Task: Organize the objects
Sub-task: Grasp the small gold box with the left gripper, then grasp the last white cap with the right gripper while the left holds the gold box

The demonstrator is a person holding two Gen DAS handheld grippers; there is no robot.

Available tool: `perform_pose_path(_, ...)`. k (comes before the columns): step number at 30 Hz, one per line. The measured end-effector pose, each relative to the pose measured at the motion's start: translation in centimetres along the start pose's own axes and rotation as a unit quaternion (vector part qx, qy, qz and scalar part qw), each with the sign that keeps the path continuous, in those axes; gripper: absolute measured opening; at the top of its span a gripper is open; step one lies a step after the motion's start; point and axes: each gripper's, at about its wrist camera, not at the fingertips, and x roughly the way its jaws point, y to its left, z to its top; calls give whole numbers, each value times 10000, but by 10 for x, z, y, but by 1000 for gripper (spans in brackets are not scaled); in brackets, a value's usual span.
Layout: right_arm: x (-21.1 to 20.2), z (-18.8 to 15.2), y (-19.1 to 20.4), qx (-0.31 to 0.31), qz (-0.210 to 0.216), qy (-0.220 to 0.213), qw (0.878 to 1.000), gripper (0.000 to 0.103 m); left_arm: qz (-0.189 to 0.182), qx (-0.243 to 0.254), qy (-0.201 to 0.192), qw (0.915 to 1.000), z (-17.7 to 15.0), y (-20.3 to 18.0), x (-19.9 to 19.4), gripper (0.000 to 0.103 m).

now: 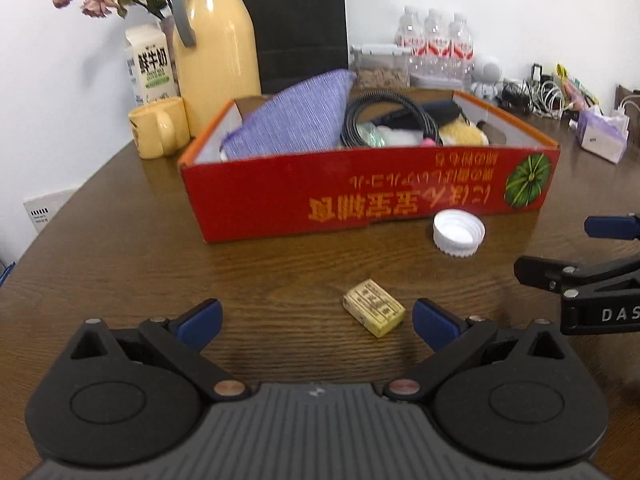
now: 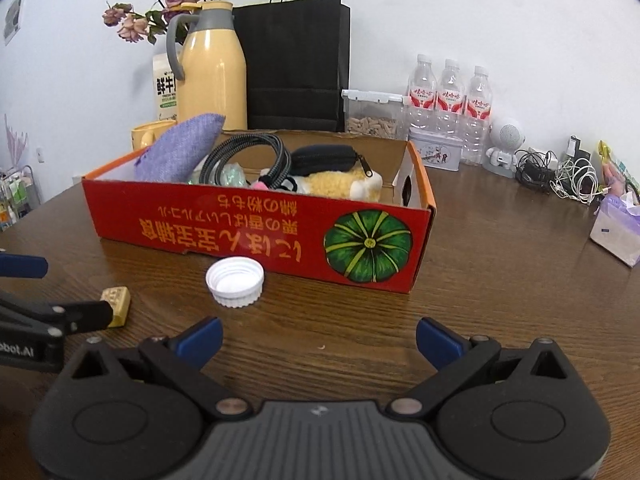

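A red cardboard box [image 1: 360, 196] sat on the brown wooden table [image 1: 120, 248], already holding a purple cloth pouch [image 1: 292, 120], a coiled black cable [image 1: 384, 116], a dark zip case [image 2: 326, 158] and a yellow plush toy [image 2: 340, 186]. Behind it stood a yellow jug [image 1: 216, 44], a matching mug [image 1: 158, 128], a milk carton [image 1: 150, 64], a black paper bag [image 2: 296, 64], three water bottles [image 2: 450, 96] and a tangle of chargers [image 2: 560, 176]. A white bottle cap [image 1: 459, 233] lay upside down just in front of the box wall. Nearer, a small yellow eraser [image 1: 373, 313] lay on the table, close to the right-hand blue pad of the left gripper [image 1: 316, 320], not touched. That gripper was spread wide and empty. The right gripper [image 2: 319, 338] was likewise wide open over bare wood, holding nothing.
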Motion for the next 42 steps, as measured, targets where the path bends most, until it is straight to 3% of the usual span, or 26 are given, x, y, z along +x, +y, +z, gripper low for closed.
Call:
perform_pose_path(8,2,1,-4,119,7,65,9999,103,-52,10,46,10000,2,-8,13,103)
perform_pose_path(10,4,0,-4,124,15,98,9999,103,-98,-1,31,9999,2,-8,13,95)
perform_pose_path(13,4,0,-4,133,27,111,9998,103,-300,-70,-36,9995,2,-6,9,60)
perform_pose_path(14,4,0,-4,133,26,108,9998,103,-367,-65,-65,9993,2,-6,8,40)
perform_pose_path(15,4,0,-4,132,25,112,9998,103,-365,-42,-90,9993,2,-7,6,34)
perform_pose_path(29,8,-1,-3,139,-79,258,9995,103,-440,-96,-537,9975,24,-1,2,34)
perform_pose_path(35,15,-1,1,122,-95,451,9989,103,-360,-414,-642,9964,31,15,13,34)
perform_pose_path(42,24,3,14,38,100,465,9989,103,-265,-453,-855,9950,30,28,11,34)
